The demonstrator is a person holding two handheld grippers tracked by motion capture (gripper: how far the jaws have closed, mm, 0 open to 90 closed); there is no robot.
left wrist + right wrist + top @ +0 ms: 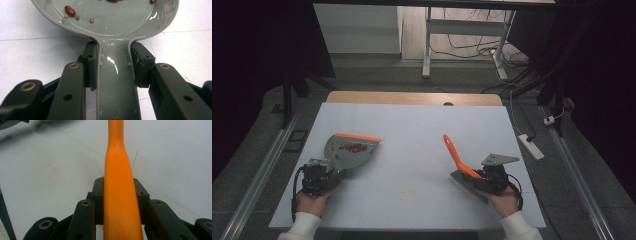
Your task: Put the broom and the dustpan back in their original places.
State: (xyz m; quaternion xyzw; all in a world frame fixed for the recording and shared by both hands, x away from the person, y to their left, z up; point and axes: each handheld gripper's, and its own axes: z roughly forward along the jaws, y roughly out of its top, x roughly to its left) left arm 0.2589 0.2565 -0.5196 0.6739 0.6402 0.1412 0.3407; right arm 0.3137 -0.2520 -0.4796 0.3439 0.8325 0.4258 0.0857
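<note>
- While both hands rest low on the white table (pixel 412 125), a grey dustpan (pixel 349 150) is held by the left gripper (pixel 318 176) and an orange brush handle (pixel 457 155) by the right gripper (pixel 492 179).
- In the left gripper view, the dustpan's grey handle (pixel 115 82) is seen clamped between the two black jaws, whose pads press on both of its sides.
- Red beans (pixel 70 10) and a few small yellowish grains (pixel 92 20) are seen lying inside the pan; in the high view they show as a red patch (pixel 353 147) near the pan's orange front lip (pixel 358 137).
- The dustpan is placed at the table's left side, its lip pointed away from the person.
- In the right gripper view, the orange handle (pixel 120 195) is gripped tightly between the closed jaws and runs straight ahead, above the table.
- In the high view the handle is tilted up and leftward, at the table's right side, well apart from the dustpan.
</note>
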